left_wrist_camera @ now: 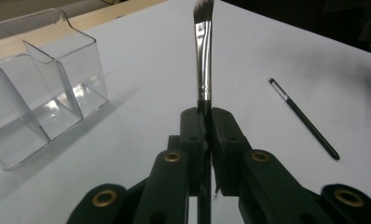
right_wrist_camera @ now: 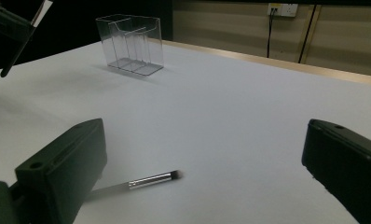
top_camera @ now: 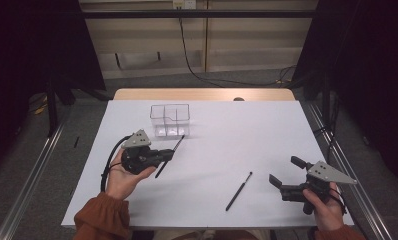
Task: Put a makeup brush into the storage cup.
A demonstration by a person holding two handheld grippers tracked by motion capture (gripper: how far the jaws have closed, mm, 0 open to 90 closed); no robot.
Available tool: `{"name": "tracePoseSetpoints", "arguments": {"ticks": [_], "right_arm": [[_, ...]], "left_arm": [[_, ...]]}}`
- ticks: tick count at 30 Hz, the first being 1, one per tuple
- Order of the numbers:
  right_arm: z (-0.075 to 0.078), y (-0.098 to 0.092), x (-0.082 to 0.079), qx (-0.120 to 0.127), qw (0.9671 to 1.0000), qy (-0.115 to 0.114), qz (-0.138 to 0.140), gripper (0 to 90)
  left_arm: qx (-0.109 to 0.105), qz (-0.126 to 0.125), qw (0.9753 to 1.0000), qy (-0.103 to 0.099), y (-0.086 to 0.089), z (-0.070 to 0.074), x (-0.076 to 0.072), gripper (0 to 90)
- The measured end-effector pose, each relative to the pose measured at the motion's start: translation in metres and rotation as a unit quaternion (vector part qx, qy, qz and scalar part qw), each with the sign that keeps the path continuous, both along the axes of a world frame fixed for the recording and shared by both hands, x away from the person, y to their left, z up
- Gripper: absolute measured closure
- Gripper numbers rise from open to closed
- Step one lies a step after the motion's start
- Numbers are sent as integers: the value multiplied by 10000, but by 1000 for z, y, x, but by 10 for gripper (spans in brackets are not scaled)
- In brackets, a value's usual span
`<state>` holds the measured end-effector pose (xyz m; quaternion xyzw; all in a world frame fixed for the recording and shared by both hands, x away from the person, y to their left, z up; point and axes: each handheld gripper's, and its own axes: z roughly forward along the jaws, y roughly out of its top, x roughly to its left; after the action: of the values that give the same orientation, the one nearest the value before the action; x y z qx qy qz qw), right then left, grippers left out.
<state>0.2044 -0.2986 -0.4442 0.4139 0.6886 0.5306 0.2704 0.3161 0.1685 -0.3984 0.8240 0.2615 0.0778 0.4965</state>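
High view has the left tool (top_camera: 173, 151) clamped tight on a flat makeup brush (left_wrist_camera: 203, 51), held just in front of the clear organizer (top_camera: 170, 119) on the white desk (top_camera: 237, 130). A second brush (top_camera: 239, 190) lies flat mid-desk. Over on the right, the right tool (top_camera: 283, 174) sits wide open, holding nothing.

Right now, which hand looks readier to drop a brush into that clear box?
The left gripper: it is shut on a brush beside the clear organizer. The right gripper is open, farther away.
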Motion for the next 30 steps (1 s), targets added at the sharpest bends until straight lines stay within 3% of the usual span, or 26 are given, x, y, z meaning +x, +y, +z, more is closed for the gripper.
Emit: {"name": "tracePoseSetpoints", "arguments": {"ticks": [11,17,25,27,30], "right_arm": [[0,0,-1,7,10000,-42,36,0],[0,0,0,17,10000,-30,40,0],[0,1,0,37,10000,-7,29,0],[0,1,0,18,10000,-12,55,0],[0,1,0,24,10000,-16,62,0]], "left_arm": [[-322,277,9990,-119,11,8,6,841],[-579,417,9971,-245,15,15,10,841],[-553,467,9964,-430,15,25,17,841],[-663,438,9958,-457,13,30,19,841],[-594,440,9956,-570,11,35,22,841]]}}
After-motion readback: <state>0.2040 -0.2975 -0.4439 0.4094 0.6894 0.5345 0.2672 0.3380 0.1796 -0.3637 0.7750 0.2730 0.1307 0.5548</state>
